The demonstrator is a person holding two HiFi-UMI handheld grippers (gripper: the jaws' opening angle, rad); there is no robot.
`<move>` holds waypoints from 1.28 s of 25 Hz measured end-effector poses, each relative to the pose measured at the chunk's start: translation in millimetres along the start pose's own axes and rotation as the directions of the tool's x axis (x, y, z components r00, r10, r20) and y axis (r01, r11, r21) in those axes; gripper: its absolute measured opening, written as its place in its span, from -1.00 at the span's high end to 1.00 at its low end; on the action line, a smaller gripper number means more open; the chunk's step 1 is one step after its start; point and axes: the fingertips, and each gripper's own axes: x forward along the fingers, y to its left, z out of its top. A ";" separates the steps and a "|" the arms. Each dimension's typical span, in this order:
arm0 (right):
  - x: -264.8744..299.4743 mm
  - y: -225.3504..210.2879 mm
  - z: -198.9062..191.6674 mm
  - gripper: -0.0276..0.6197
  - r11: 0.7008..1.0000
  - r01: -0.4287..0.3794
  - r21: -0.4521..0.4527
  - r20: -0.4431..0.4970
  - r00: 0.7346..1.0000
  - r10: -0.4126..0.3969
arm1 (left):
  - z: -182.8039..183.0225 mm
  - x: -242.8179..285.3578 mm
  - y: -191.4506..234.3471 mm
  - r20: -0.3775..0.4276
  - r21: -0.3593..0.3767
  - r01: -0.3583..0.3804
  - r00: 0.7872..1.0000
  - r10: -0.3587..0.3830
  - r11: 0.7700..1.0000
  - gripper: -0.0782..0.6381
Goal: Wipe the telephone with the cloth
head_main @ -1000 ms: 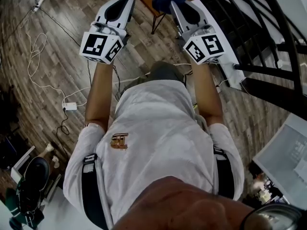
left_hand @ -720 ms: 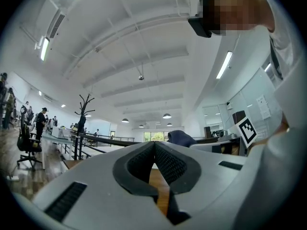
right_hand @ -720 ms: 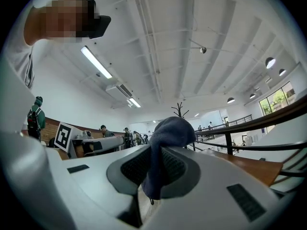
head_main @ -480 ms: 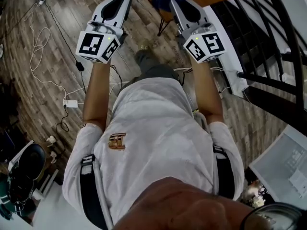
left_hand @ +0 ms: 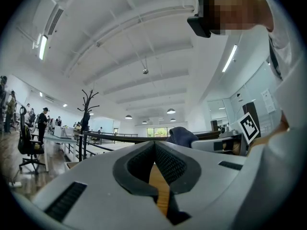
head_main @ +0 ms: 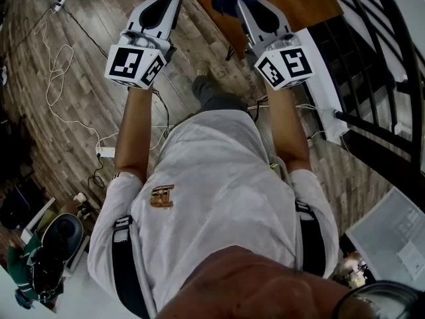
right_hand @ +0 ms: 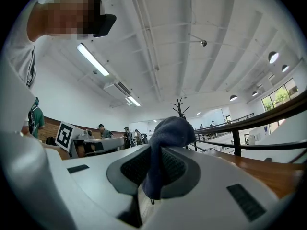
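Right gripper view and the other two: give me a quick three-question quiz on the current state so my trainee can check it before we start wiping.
1. True or false: the left gripper is shut, with nothing between its fingers.
2. Multiple choice: what does the right gripper hold? A) a telephone handset B) a dark blue cloth C) nothing
3. Short answer: does any of the three views show the telephone?

Key: 1 true; 2 B, the fingers are closed on the cloth, which bunches up above them; 3 no, it is not in view.
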 end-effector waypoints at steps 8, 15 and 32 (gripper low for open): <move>121.1 -101.0 -12.2 0.73 0.998 0.056 -0.003 -0.037 0.998 -0.056 | -24.6 118.3 119.5 -0.043 0.008 0.036 0.998 -0.035 0.999 0.73; 186.6 -183.2 -21.3 0.73 0.994 0.111 0.000 -0.066 0.992 -0.111 | -40.8 212.7 183.4 -0.066 0.007 0.082 0.995 -0.082 0.997 0.73; 264.1 -266.1 -24.7 0.73 0.965 0.257 0.044 -0.108 0.962 -0.251 | -62.9 324.4 251.6 -0.159 0.006 0.204 0.967 -0.200 0.979 0.73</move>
